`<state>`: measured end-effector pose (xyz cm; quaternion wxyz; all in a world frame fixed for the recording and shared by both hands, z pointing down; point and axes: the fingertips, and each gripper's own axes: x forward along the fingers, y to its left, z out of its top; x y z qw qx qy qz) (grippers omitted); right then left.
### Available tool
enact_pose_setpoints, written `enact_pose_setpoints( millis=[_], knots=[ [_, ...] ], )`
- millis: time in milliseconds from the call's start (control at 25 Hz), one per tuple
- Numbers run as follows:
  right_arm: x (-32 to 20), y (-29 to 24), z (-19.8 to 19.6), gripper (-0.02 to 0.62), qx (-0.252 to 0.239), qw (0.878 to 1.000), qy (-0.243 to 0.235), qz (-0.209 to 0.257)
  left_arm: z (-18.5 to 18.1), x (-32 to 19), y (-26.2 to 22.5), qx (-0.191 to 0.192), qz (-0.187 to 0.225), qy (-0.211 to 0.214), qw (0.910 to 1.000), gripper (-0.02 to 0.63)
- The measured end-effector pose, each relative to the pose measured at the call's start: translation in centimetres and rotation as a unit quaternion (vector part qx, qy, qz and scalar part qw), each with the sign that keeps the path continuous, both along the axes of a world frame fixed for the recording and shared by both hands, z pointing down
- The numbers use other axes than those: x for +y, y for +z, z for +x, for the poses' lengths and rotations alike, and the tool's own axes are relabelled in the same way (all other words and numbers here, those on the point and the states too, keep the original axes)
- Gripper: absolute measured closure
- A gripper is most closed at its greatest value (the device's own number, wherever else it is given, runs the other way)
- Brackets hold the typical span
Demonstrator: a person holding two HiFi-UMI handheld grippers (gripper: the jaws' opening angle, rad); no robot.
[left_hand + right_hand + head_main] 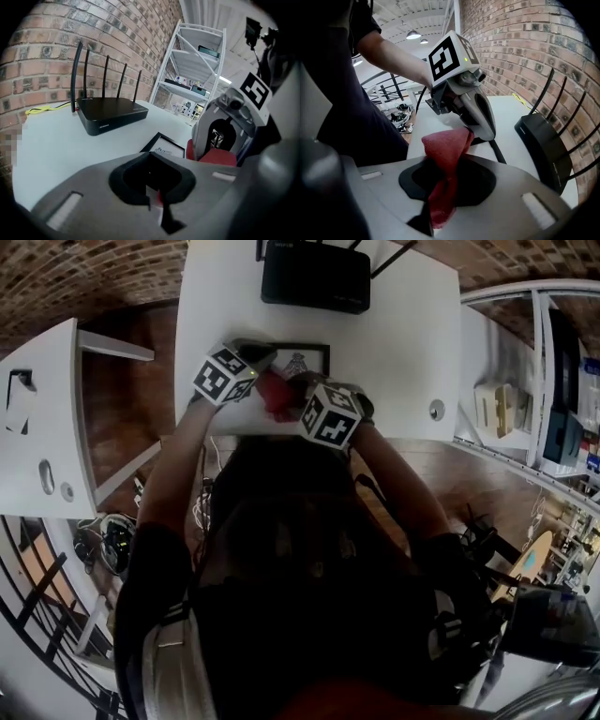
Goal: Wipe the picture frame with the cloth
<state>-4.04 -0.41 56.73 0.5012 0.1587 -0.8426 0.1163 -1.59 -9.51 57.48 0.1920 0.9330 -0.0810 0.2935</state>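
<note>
- The left tool (155,190) has its jaws closed together. A thin pale and red sliver shows at the seam between them, and what it is cannot be told.
- The right tool (440,190) is narrowly parted and clamped on a red, nubbly cloth (446,145). A fold of the cloth stands up above the jaws and the rest hangs down between them.
- A black-edged rectangular picture frame with a white picture inside (305,359) lies flat on the white worktop (403,343). It sits between the person and a black box-shaped router with five upright aerials (314,276).
- In the head view both tools meet at the near edge of the frame, the left one at its left corner and the right one at its near side. The cloth is bunched between them.
- From the left gripper view the cloth shows just beside the frame's corner under the right tool's nose. Whether it touches the frame is unclear.
- From the right gripper view the left tool's grey nose sits right behind the raised fold of cloth.
- A red brick wall (56,37) stands behind the router, with a yellow cable (47,108) at its foot.
- A white metal shelf rack (197,61) stands past the worktop's far corner.
</note>
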Motion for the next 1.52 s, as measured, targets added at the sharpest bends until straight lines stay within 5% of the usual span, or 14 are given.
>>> enact_pose_setpoints(
  millis=[280,1520],
  knots=[
    [-1.8,2.2,-0.6,0.518,-0.006,1.0,-0.004,-0.007,0.5,0.5,1.9,-0.034,0.002,0.009,0.9994,0.604],
    [-3.6,3.1,1.6,0.525,-0.024,0.992,0.115,-0.047,1.0,-0.2,2.1,-0.04,0.039,0.002,0.9985,0.604]
  ],
)
